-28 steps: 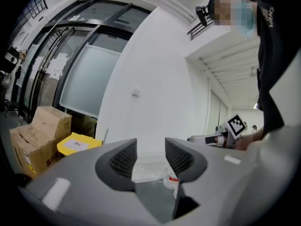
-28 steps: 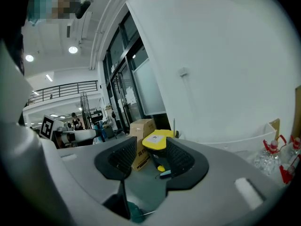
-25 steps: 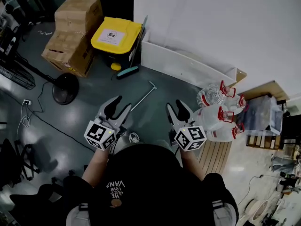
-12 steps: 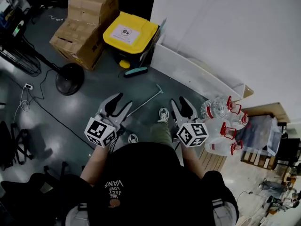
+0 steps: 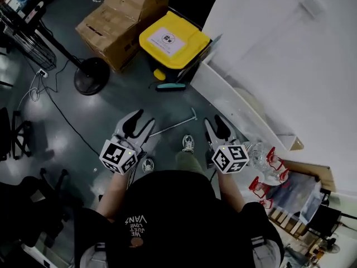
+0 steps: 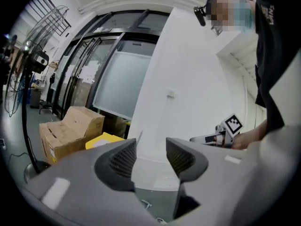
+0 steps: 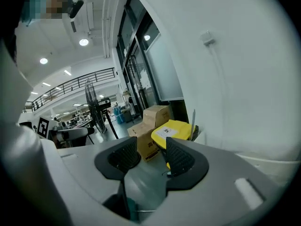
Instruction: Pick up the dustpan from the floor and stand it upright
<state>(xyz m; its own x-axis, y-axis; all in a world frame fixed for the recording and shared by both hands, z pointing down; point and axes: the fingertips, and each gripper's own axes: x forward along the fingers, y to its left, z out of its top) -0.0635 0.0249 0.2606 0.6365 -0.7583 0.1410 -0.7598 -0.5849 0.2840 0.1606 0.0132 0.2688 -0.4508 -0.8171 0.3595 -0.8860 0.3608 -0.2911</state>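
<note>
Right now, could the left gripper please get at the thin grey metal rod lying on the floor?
Probably yes: the left gripper is open and empty, and the rod lies uncovered on bare floor nearby.

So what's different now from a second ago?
The person has stepped forward: a shoe is out in front, the yellow-lidded bin and long handle on the floor are nearer, the water bottles further back. The left gripper and right gripper stayed open, holding nothing.
</note>
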